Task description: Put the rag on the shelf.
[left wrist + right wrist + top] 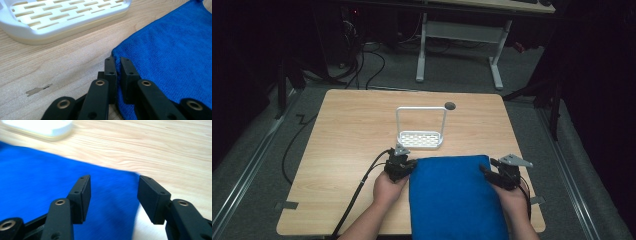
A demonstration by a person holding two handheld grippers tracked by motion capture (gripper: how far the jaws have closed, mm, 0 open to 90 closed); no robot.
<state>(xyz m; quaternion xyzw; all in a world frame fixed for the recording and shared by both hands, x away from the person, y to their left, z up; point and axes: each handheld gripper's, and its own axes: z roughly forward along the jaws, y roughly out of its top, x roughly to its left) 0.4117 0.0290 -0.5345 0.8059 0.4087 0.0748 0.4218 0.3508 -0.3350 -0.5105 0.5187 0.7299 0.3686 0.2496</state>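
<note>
A blue cloth (454, 197) lies flat at the lower centre of the wooden counter (347, 130), below a white rack (420, 134). The left gripper (117, 65) has its jaws nearly closed, pinching the cloth's upper-left corner. The right gripper (113, 195) straddles the cloth's upper-right edge, jaws wide apart, holding nothing.

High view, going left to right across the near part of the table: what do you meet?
Left claw → blue cloth → right claw.
</note>
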